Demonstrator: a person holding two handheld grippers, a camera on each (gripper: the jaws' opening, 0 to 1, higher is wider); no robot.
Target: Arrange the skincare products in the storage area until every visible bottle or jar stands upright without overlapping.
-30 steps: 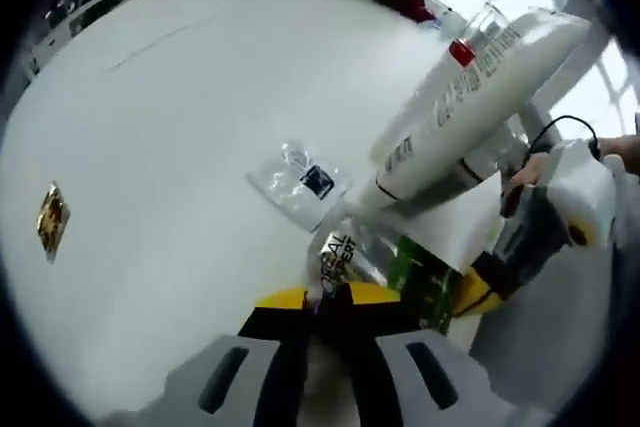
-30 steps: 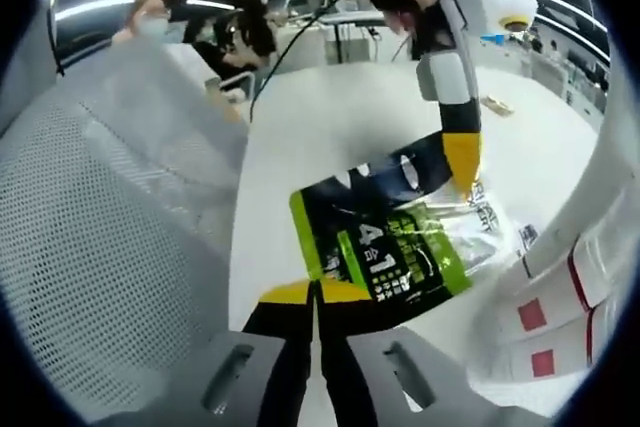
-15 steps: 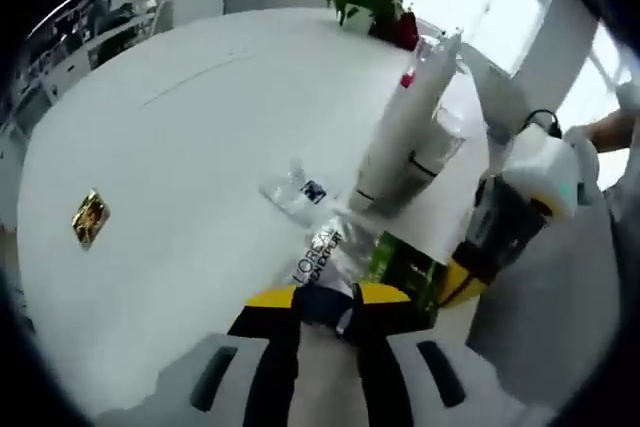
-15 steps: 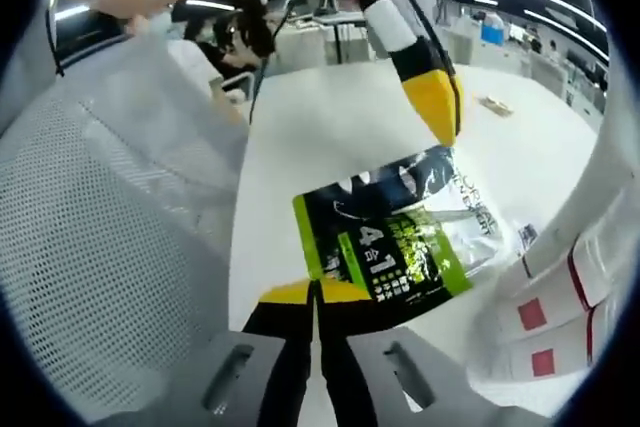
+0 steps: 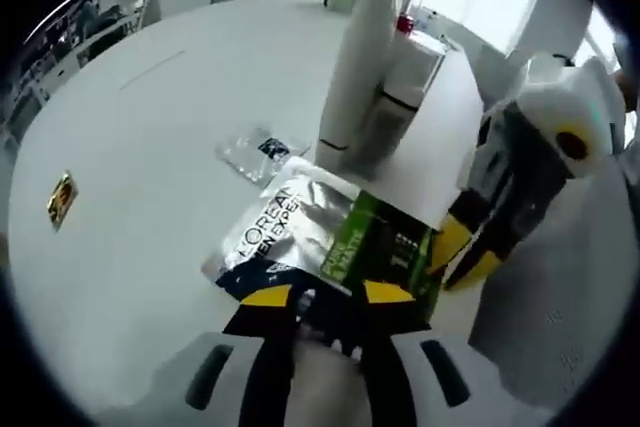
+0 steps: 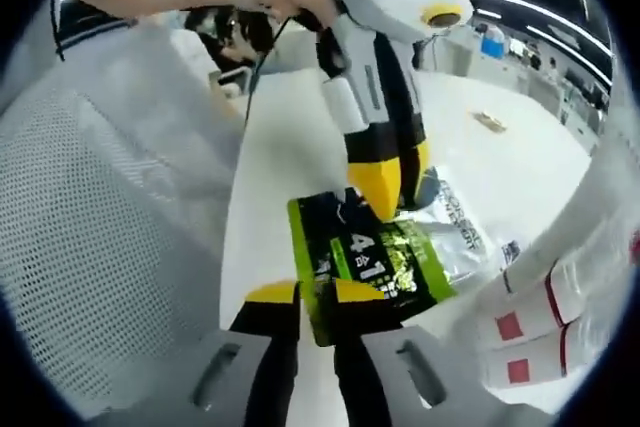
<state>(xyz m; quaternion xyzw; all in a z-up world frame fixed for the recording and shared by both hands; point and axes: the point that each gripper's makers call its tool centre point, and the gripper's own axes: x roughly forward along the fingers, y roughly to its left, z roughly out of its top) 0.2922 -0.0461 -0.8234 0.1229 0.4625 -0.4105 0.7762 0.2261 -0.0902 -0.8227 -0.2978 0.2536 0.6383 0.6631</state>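
Here we see the silver, green and black pouch (image 5: 320, 237) lying flat at the table (image 5: 150, 147) edge. Both tongs pinch it: our left gripper (image 5: 318, 299) on the dark end, our right gripper (image 6: 315, 297) on the green edge. Just beyond stand white bottles (image 5: 365, 47), tops cut off. A small clear sachet (image 5: 262, 150) lies beside them, its print unreadable.
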